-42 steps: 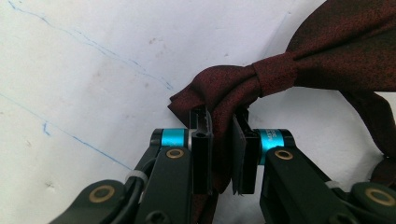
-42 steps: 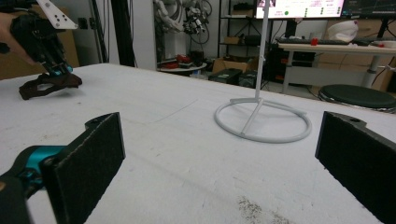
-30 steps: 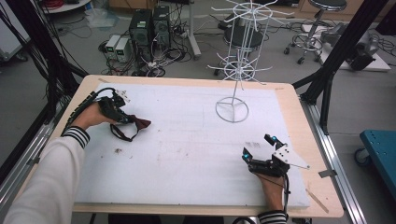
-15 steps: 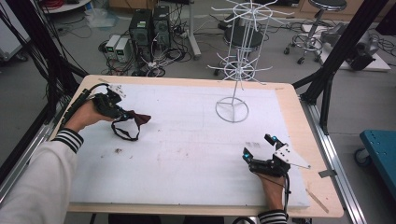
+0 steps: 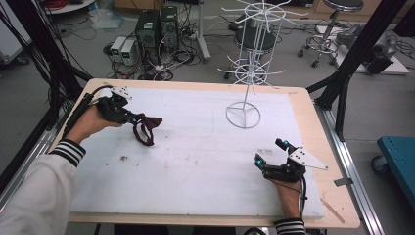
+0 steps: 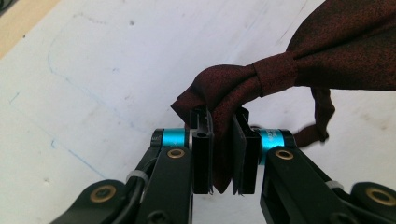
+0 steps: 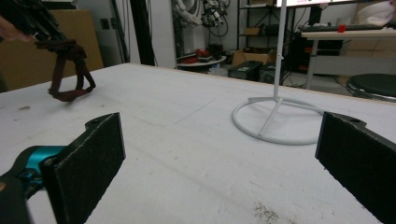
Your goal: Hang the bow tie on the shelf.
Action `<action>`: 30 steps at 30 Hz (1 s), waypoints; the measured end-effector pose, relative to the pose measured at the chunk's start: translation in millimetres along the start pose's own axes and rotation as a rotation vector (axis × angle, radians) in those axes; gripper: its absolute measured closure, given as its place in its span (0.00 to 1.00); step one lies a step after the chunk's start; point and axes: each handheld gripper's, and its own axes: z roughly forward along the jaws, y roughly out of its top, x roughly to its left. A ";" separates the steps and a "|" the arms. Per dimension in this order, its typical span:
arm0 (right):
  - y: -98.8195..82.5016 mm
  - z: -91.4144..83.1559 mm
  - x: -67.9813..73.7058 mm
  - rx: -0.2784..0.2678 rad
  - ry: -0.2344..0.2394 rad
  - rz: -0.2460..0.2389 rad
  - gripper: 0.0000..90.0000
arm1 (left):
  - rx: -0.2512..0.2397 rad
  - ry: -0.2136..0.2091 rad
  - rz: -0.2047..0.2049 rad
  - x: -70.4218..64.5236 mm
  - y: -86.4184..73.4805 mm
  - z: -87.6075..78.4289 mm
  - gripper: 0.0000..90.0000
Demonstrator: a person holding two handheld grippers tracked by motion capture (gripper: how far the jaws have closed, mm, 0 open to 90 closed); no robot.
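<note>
Matt maroon cloth bow tie (image 6: 280, 70)

We observed a white foam sheet (image 5: 195, 166) that covered most of a wooden table (image 5: 313, 122). A white wire display rack (image 5: 252, 58) stood upright on the sheet toward the far right, and its ring base (image 5: 243, 116) rested flat on the foam. A small dark smudge (image 5: 123, 158) marked the sheet near its left side. On the floor beyond the table we noted computer towers (image 5: 156, 27), tangled cables (image 5: 171, 63) and a round stool (image 5: 337, 10). A blue cart (image 5: 399, 161) stood to the right.
</note>
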 end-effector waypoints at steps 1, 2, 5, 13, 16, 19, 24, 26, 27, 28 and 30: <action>2.4 -0.1 0.1 0.003 0.006 -0.004 0.01 | -0.013 -0.006 0.001 -2.5 0.4 -2.1 0.89; 5.0 -0.2 0.6 0.007 0.020 -0.001 0.01 | -0.026 -0.009 -0.001 -5.2 0.5 -3.6 0.89; 14.0 0.5 1.9 0.010 0.059 -0.006 0.01 | -0.050 -0.010 0.010 -14.0 1.3 -8.3 0.89; 40.4 7.2 13.5 0.032 0.162 -0.022 0.01 | -0.099 -0.027 -0.001 -39.2 8.0 -20.9 0.90; 49.6 12.1 18.5 0.037 0.199 -0.031 0.01 | -0.129 -0.040 -0.020 -47.0 8.4 -23.6 0.90; 57.9 17.5 23.2 0.038 0.230 -0.032 0.01 | -0.153 -0.052 -0.020 -54.4 8.3 -23.6 0.90; 70.0 26.1 30.0 0.046 0.273 -0.040 0.01 | -0.178 -0.068 -0.012 -67.2 11.2 -21.1 0.90; 74.5 29.5 33.3 0.050 0.292 -0.038 0.01 | -0.188 -0.070 -0.016 -72.2 13.1 -19.3 0.90; 76.4 31.2 34.9 0.050 0.306 -0.039 0.01 | -0.193 -0.077 -0.014 -74.1 13.8 -18.3 0.90; 78.2 32.9 36.5 0.053 0.319 -0.040 0.01 | -0.202 -0.077 -0.022 -76.9 14.5 -17.0 0.90; 81.8 35.8 40.1 0.063 0.329 -0.047 0.01 | -0.211 -0.087 -0.024 -81.4 15.9 -15.1 0.90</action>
